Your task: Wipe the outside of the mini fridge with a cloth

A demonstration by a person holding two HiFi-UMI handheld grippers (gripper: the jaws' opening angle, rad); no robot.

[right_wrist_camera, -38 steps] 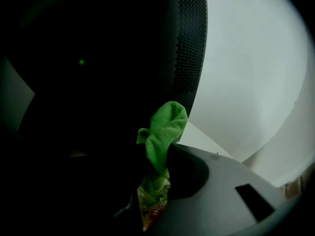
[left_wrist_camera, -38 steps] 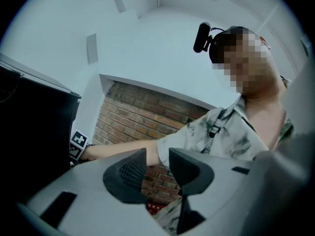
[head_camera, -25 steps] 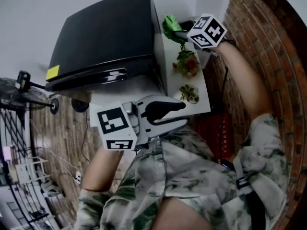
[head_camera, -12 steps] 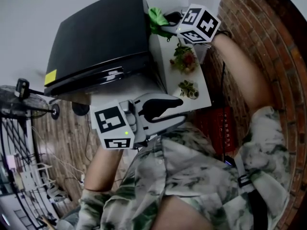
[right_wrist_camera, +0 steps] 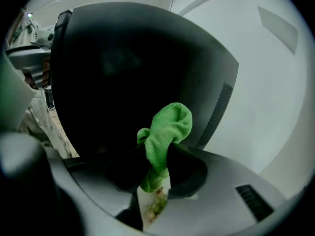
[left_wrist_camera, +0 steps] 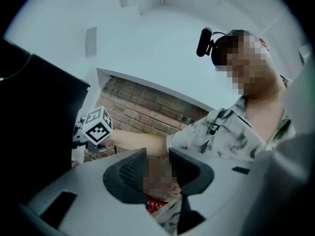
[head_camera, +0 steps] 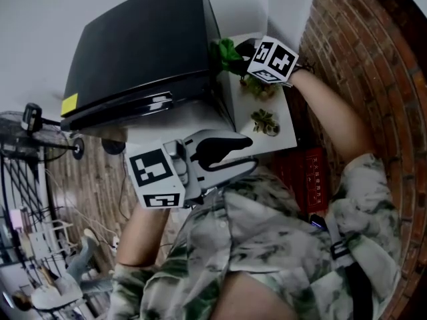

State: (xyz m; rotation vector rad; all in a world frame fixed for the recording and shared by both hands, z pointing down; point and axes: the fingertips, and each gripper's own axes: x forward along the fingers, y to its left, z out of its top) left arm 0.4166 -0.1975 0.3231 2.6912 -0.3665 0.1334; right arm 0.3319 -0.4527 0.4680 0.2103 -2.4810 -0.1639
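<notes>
Big black mini fridge (head_camera: 140, 52) fills the upper left of the head view: a rigid, glossy box, heavy enough, I'd judge, to sit firm under a wipe. To its right, a white flower-printed counter (head_camera: 283, 124) runs along the brick wall (head_camera: 347, 39). Lower centre, the left gripper (left_wrist_camera: 158, 171) hangs idle, jaws apart, nothing between them. Top centre, the right gripper (right_wrist_camera: 157, 167) has its jaws pinched on the green cloth (right_wrist_camera: 166, 127), just beside the fridge's side panel; contact I can't tell. That cloth looks soft, light and floppy, bunching above the jaws and drooping below. Held mid-fold, the loose tuft is the part to press flat. Too shallow a bite and it could slip out.
</notes>
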